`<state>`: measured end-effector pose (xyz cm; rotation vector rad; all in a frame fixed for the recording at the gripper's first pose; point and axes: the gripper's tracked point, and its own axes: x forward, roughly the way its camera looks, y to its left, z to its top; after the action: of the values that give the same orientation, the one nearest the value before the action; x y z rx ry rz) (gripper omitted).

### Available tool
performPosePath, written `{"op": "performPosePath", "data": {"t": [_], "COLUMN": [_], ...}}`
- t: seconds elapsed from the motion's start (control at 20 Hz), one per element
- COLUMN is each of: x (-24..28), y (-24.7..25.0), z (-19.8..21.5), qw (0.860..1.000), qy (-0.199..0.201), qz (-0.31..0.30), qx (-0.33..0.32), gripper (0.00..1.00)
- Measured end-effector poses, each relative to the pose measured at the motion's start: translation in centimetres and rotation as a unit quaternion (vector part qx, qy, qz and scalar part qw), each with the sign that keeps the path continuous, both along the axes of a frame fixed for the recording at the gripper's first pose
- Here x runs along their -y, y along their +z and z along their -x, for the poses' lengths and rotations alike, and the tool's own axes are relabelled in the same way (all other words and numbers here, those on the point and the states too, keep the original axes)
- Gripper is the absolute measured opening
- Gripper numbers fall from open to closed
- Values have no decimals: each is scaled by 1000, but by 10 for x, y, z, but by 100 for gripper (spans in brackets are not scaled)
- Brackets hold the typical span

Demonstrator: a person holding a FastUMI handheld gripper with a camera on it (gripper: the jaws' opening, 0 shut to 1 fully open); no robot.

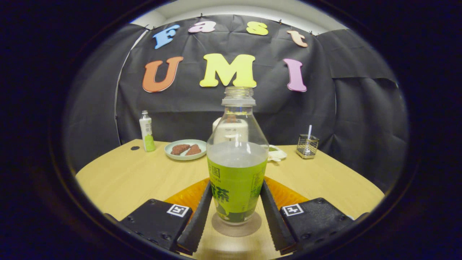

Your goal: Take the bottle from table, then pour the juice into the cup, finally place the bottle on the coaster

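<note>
A clear uncapped bottle [236,162] with a green label stands upright between my fingers, about half full of pale juice, its base casting a shadow on the wooden table [126,180]. My gripper [235,184] is shut on it, both fingers pressing on the label's sides. An orange coaster [187,196] lies just beyond the fingers, behind the bottle's base and spreading to both sides. A white cup [216,124] stands farther back, mostly hidden behind the bottle's shoulder.
At the back left stand a small white-and-green bottle [147,131] and a pale plate [186,154] with brown pieces. A wire-mesh holder [307,146] with a white stick sits back right, and a small white dish [277,154] lies nearer the cup.
</note>
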<state>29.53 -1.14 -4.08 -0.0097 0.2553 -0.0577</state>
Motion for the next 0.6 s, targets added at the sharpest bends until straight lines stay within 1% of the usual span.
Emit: {"op": "performPosePath", "data": {"t": [0.2,0.6], "x": [1,-4], "y": [-12,-22], "z": [-3,-3], "qw": [1000,1000], "qy": [2,12], "qz": [-17,-8], "qx": [-13,-26], "gripper": [79,79]}}
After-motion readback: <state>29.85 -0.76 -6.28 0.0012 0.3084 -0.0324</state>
